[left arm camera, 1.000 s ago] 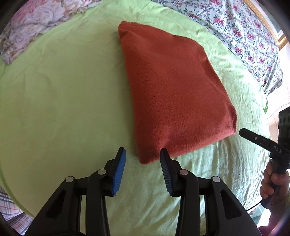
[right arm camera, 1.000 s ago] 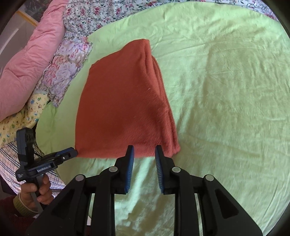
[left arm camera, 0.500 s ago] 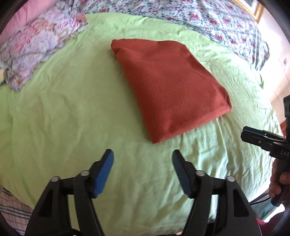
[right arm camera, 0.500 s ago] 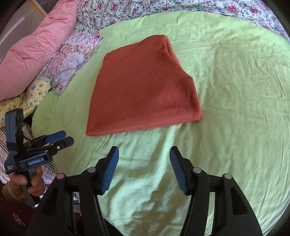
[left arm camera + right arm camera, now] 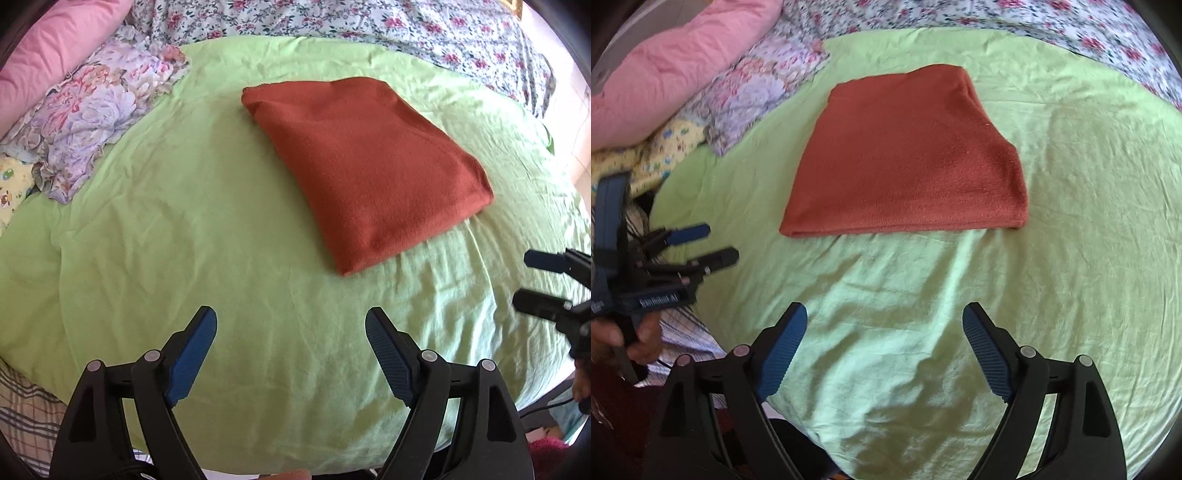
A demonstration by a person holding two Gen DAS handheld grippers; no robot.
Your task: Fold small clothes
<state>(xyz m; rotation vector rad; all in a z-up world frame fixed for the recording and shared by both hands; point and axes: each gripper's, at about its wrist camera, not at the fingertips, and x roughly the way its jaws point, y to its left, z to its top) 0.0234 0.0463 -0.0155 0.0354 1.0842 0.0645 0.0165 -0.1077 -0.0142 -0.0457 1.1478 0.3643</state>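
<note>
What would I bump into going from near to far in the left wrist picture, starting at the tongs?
Left tongs, opening with nothing between them → green sheet → folded rust-red cloth → flowery bedspread.

Rust-red garment (image 5: 365, 166), light-green sheet (image 5: 184, 229).

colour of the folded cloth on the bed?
Rust red, plain; the folded cloth shows best in the left wrist view.

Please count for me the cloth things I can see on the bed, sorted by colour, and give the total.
Rust-red folded garment: 1
Light green sheet: 1
Pink pillow: 1
Purple floral pillow: 1
White cover with red flowers: 1
Yellow printed cloth: 1
Total: 6
</note>
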